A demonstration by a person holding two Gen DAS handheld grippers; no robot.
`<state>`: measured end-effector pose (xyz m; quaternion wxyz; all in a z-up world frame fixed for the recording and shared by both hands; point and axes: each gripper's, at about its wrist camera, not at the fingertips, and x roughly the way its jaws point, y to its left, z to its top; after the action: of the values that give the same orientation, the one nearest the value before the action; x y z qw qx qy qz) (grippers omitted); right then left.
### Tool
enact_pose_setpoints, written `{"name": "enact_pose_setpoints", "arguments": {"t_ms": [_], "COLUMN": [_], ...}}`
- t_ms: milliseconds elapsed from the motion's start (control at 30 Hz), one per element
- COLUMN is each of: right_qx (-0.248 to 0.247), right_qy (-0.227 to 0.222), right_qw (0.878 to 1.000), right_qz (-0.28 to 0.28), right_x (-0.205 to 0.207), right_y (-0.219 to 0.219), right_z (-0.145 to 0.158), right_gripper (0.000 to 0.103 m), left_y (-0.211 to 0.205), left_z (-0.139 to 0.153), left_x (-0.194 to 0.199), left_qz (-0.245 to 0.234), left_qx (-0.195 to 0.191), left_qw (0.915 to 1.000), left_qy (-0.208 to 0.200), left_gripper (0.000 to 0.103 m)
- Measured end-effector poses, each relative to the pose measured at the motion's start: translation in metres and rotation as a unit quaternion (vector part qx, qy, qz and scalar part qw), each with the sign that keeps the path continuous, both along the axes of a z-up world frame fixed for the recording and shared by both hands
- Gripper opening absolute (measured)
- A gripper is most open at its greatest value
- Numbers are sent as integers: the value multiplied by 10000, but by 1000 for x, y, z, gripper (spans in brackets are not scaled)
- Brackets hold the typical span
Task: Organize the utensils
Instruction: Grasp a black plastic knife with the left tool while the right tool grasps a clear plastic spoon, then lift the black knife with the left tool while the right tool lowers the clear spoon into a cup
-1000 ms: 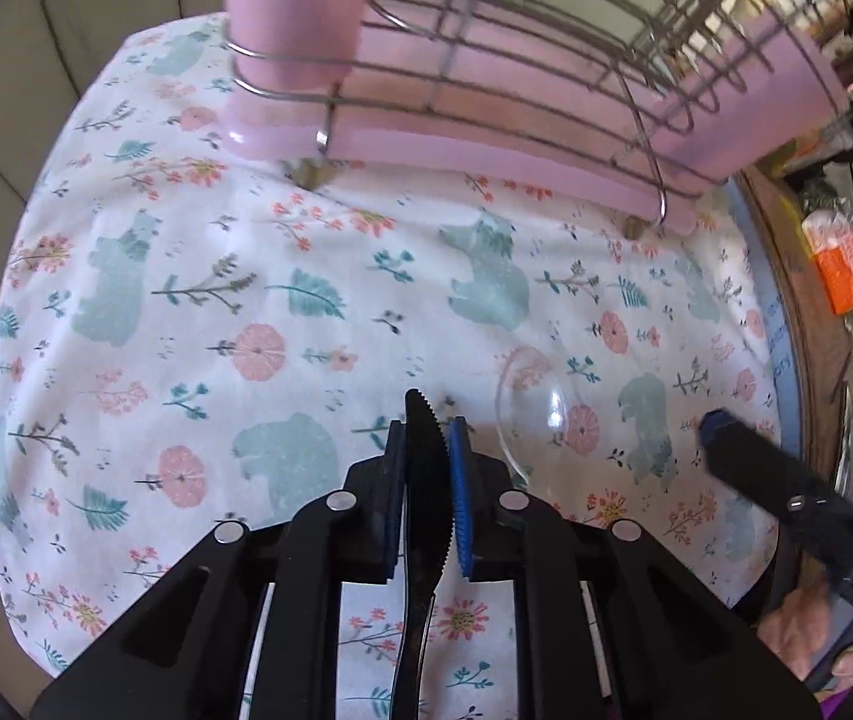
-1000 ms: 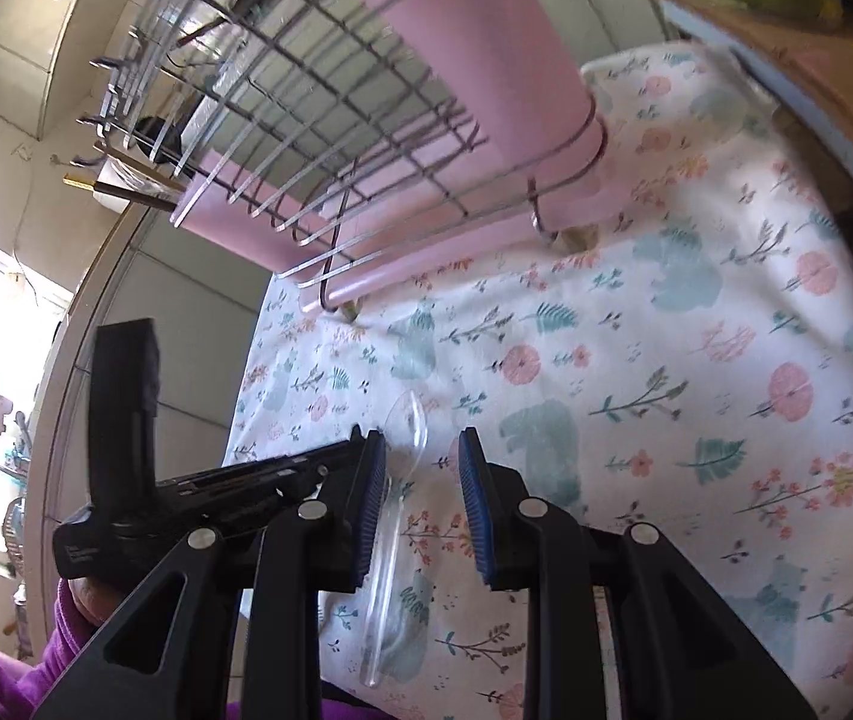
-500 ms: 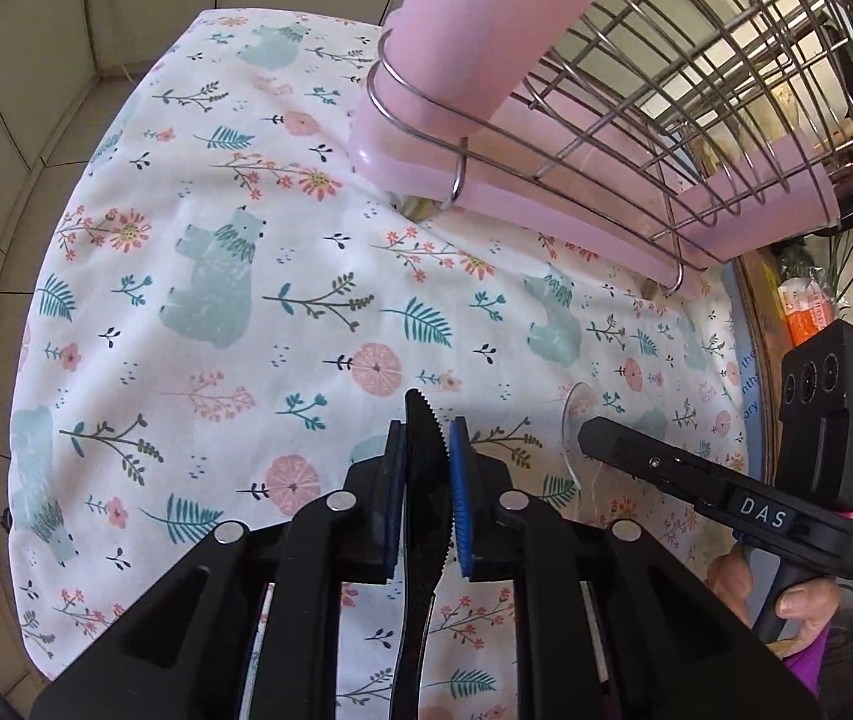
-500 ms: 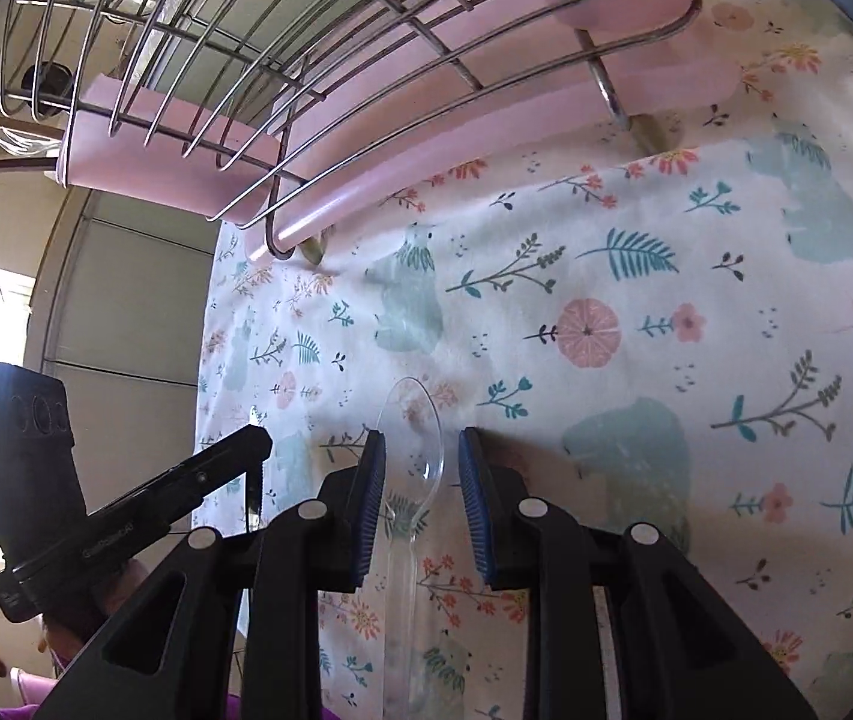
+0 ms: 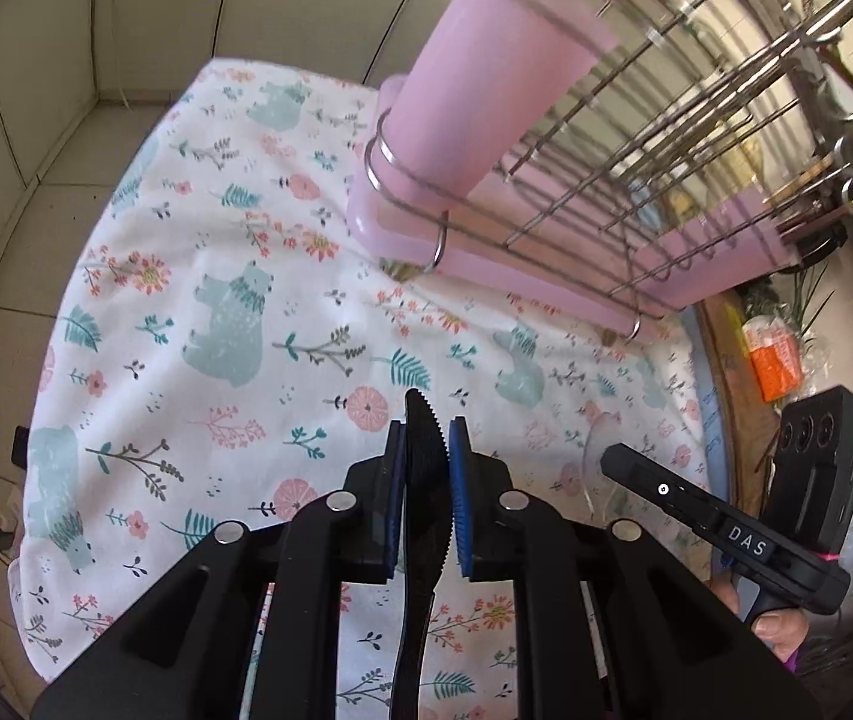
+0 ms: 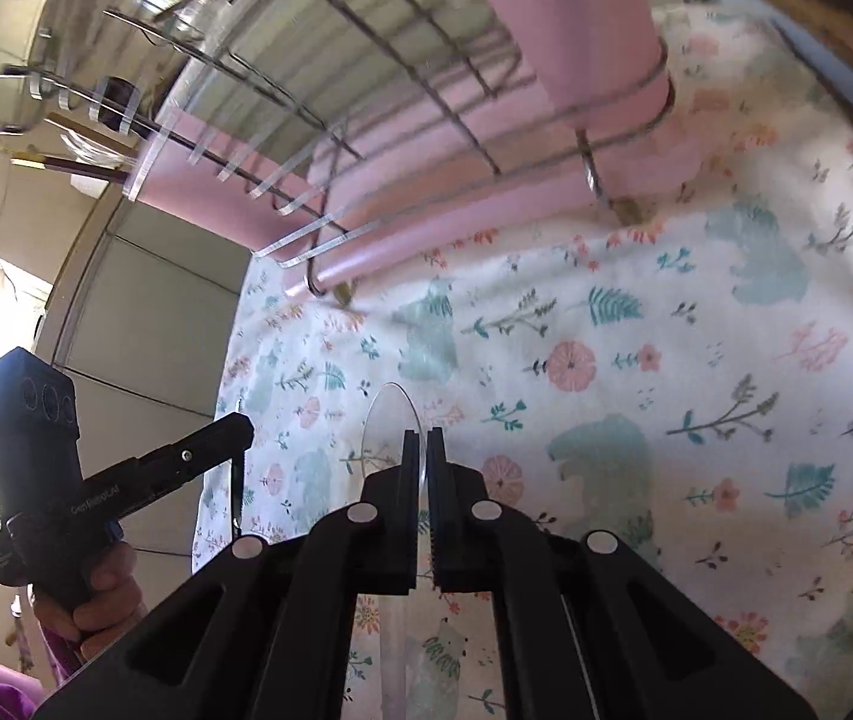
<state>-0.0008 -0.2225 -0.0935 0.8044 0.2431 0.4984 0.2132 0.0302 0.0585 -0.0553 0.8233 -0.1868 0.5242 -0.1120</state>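
From the left wrist view I have the left gripper [image 5: 427, 498] clamped narrowly on a black serrated knife [image 5: 423, 450], its toothed tip poking out past the pads over the floral cloth [image 5: 234, 324], so that tool is secure and I only need to keep it steady and level while the other side works. Beyond it stands the wire dish rack [image 5: 636, 180] on its pink drip tray [image 5: 486, 258], with a pink utensil cup [image 5: 486, 96] hooked on the near corner, which I take to be where both pieces should go. Moving across to the right wrist view, the right gripper [image 6: 421, 480] has just been closing and its jaws now stand almost together on the neck of a clear plastic spoon [image 6: 389, 426], the bowl sticking out ahead just above the cloth. To do this pick well I'd lift straight up before swinging, since clear plastic is slick and thin and could pivot between the pads; I'd also keep the two tools well apart on the way to the cup. By my count: one knife, one spoon, one cup in plain sight, one rack, two grippers, and a hand [image 6: 96, 594] on the left handle
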Motion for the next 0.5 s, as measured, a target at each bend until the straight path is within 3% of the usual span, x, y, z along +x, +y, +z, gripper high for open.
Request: {"name": "enact_pose_setpoints", "arguments": {"t_ms": [300,433,500], "right_qx": [-90,-126,-175], "right_qy": [-1356,-2108,-2494], "right_qw": [9887,9730,9620], "right_qz": [-627,-934,-1099], "right_x": [-23,-28,-29], "right_y": [-41,-60,-68], "right_z": [70,114,134], "right_gripper": [2,2,2], "left_y": [11,13,10], "left_z": [65,101,122], "left_x": [-12,-12,-8], "left_qz": [267,357,403], "left_qx": [-32,-122,-179], "left_qw": [9919,9822,9747], "left_qy": [-1239,-1839,-2192], "left_gripper": [13,13,8]}}
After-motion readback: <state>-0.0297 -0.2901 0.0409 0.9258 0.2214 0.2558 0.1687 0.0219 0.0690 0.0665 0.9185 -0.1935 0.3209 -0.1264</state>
